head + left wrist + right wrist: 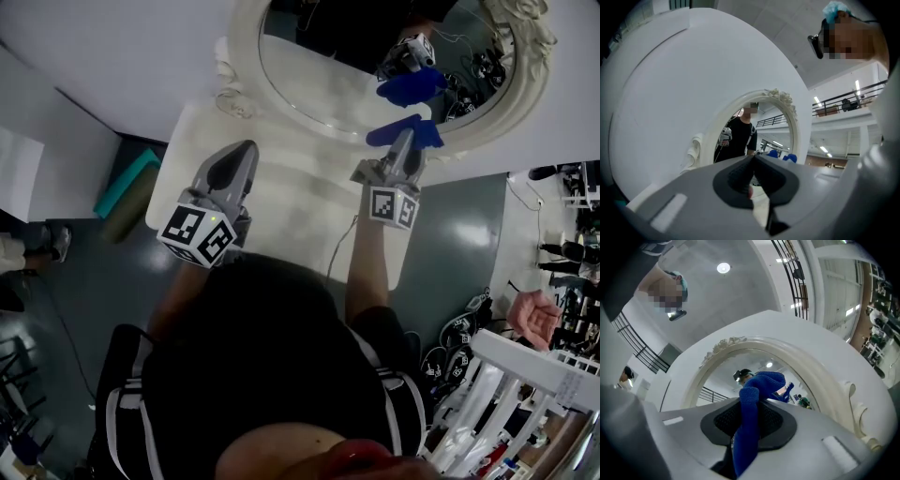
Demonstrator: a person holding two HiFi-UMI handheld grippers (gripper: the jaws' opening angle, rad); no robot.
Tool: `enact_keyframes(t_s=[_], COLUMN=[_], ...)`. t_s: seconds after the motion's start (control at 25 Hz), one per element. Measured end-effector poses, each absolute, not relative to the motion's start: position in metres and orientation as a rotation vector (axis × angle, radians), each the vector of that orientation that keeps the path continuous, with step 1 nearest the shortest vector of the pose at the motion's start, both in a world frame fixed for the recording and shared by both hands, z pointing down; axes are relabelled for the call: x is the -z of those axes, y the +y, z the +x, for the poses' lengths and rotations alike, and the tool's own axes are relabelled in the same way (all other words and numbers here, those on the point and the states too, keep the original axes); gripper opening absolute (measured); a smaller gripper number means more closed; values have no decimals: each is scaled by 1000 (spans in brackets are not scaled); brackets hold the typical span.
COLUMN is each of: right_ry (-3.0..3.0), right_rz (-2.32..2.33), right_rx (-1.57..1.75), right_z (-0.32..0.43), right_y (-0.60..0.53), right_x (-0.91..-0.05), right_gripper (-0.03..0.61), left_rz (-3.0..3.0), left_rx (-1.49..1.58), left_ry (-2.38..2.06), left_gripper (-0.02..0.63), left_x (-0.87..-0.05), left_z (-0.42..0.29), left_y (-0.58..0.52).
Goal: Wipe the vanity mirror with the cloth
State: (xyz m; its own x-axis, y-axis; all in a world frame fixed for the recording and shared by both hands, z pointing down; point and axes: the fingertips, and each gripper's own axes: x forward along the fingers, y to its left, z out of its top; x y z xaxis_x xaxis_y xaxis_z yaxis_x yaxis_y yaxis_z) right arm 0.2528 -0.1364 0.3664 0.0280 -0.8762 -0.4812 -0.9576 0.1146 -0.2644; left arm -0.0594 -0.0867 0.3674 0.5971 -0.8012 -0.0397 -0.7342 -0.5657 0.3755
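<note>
The oval vanity mirror (309, 80) with a cream ornate frame (246, 66) stands at the back of a white table (281, 202). My right gripper (406, 141) is shut on a blue cloth (405, 130), held close to the mirror's lower right edge, and the cloth's reflection (411, 86) shows in the glass. In the right gripper view the blue cloth (752, 408) hangs pinched between the jaws in front of the mirror (726, 376). My left gripper (242, 155) hovers over the table left of it, jaws closed on nothing. The left gripper view faces the mirror (754, 136) from farther back.
A teal box (127, 180) lies on the dark floor left of the table. A white rack (525, 384) and cables crowd the floor at lower right. A cable (339, 246) drops off the table's front edge.
</note>
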Motion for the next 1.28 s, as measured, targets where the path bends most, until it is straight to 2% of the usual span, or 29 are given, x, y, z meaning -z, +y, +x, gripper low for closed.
enact_keyframes(t_s=[0.28, 0.56, 0.92, 1.28], right_ry=[1771, 1776, 1931, 2125], right_rz=[-1863, -1849, -1742, -1830], right_rx=[-250, -294, -643, -899], right_z=[299, 297, 239, 197], right_y=[-158, -178, -194, -205], right_x=[-360, -359, -278, -245], right_gripper=[77, 77, 77, 77], left_rz=[2509, 2495, 2479, 2435], left_rx=[275, 266, 279, 270], left_ry=[-1247, -1262, -1258, -1264], left_gripper=[11, 11, 11, 11], left_x=[-368, -371, -377, -392], left_z=[-54, -55, -51, -62], left_y=[-87, -92, -100, -113])
